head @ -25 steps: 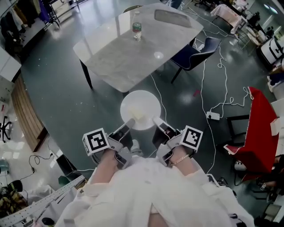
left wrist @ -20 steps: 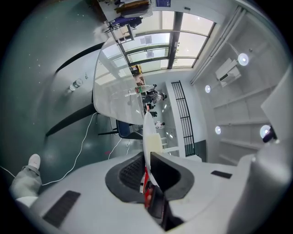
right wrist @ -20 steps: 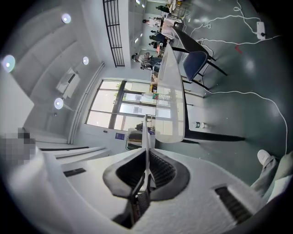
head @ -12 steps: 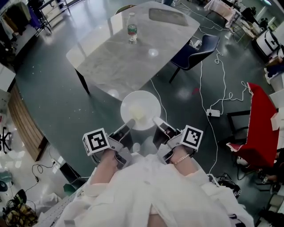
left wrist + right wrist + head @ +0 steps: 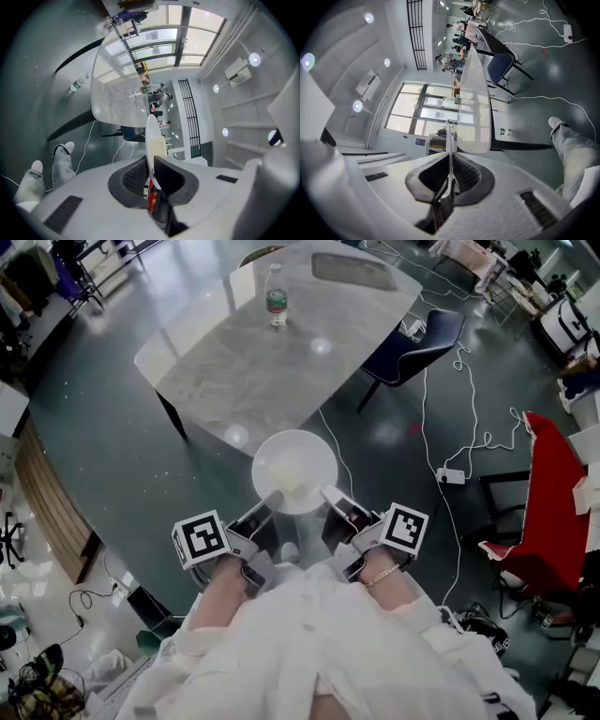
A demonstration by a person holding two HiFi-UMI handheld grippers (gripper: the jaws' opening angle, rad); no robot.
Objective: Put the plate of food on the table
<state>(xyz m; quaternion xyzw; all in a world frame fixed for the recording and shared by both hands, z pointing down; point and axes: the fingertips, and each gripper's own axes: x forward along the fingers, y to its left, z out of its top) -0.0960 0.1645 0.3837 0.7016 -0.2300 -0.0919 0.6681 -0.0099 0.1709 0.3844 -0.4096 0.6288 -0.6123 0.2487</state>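
A round white plate (image 5: pixel 292 471) with a pale lump of food (image 5: pixel 291 482) on it hangs above the floor, just short of the near edge of the grey marble table (image 5: pixel 281 343). My left gripper (image 5: pixel 273 499) is shut on the plate's near left rim, and my right gripper (image 5: pixel 330 493) is shut on its near right rim. In the left gripper view the plate (image 5: pixel 151 138) shows edge-on between the closed pads, with the table (image 5: pixel 117 101) beyond. In the right gripper view the plate's rim (image 5: pixel 449 140) is a thin white line clamped between the pads.
A water bottle (image 5: pixel 275 297) and a grey mat (image 5: pixel 354 272) are on the table. A dark blue chair (image 5: pixel 412 348) stands at the table's right side. White cables and a power strip (image 5: pixel 451 475) lie on the floor; a red-draped object (image 5: pixel 553 512) stands at right.
The table has come slightly nearer and shifted left in the head view as the person steps toward it. The plate stays held level by both grippers.
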